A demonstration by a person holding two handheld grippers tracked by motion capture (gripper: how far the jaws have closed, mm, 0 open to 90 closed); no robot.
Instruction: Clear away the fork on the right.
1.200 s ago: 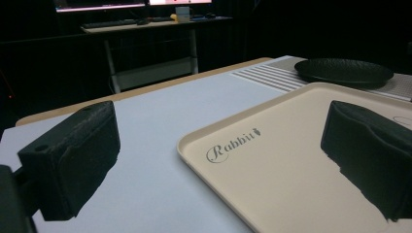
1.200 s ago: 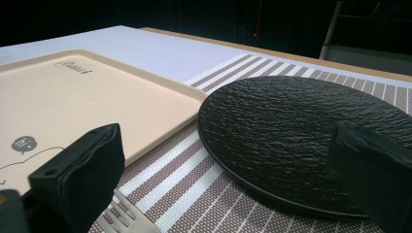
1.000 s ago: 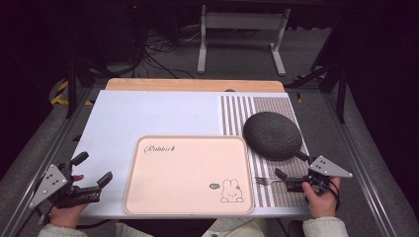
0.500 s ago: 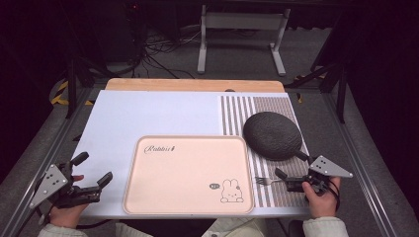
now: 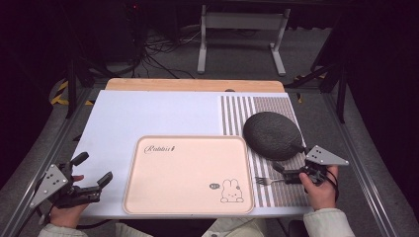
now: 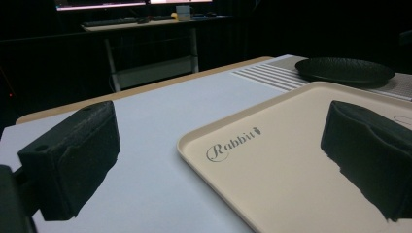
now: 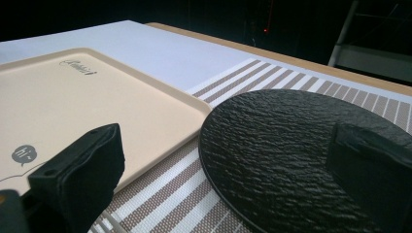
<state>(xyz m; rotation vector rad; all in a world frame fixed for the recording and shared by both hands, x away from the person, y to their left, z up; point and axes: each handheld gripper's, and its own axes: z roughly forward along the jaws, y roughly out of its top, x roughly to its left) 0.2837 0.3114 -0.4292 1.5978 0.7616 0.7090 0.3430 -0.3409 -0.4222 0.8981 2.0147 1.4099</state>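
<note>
1. High view: one pink tray (image 5: 188,174), one dark plate (image 5: 272,135) at its 2 o'clock, one fork (image 5: 265,180) on the striped mat (image 5: 257,106) just beside the tray's right edge. Right tool (image 5: 280,172) open, the fork touching its tips; left tool (image 5: 93,170) open at the surface (image 5: 148,113) corner. Dark room beyond.
2. Left gripper view: jaws wide apart over the tray's (image 6: 291,160) near corner, bare white surface (image 6: 160,116) at 12 o'clock.
3. Right gripper view: jaws apart, plate (image 7: 291,150) between them, overlapping nothing; tray (image 7: 87,107) at 9 o'clock.

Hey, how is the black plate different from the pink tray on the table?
The black plate is round, dark and rough-textured; the pink tray is rectangular, pale and smooth, with a rabbit drawing and lettering. The tray is larger. The plate lies on the striped mat, the tray mostly on the pale mat. Both lie flat and empty.
</note>
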